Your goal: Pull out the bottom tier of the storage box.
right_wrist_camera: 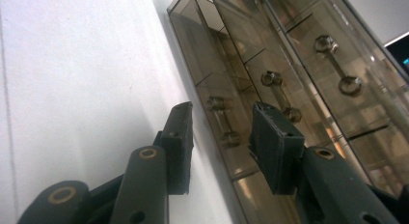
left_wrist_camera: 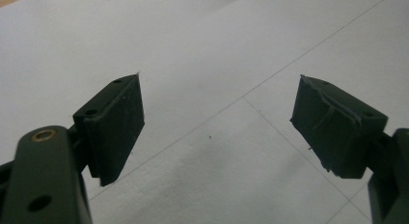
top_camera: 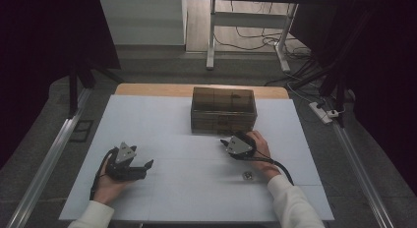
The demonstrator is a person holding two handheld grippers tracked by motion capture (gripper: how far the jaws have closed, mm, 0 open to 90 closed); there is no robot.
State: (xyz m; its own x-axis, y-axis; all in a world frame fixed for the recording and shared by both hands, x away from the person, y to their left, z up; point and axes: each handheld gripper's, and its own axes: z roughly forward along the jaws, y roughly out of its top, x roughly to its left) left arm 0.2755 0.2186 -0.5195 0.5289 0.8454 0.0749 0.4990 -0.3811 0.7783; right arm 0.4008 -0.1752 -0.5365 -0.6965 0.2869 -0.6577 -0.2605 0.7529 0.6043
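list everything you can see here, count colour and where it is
drawer box: 1, smoky brown see-through plastic, stacked drawers with metal handles, far middle of the board
white board: 1, white with thin seam lines, covers the table top
wooden table edge: 1, light wood, shows past the far side of the board
small metal piece: 1, silvery, on the board beside the right forearm; too small to tell what it is
power strip: 1, white, on the floor to the right
desk legs: white, on the floor beyond the table
left gripper: 1, black, jaws open over bare board, near left
right gripper: 1, black, jaws apart at a drawer handle, nothing pressed
sleeves: 2, white, bottom edge
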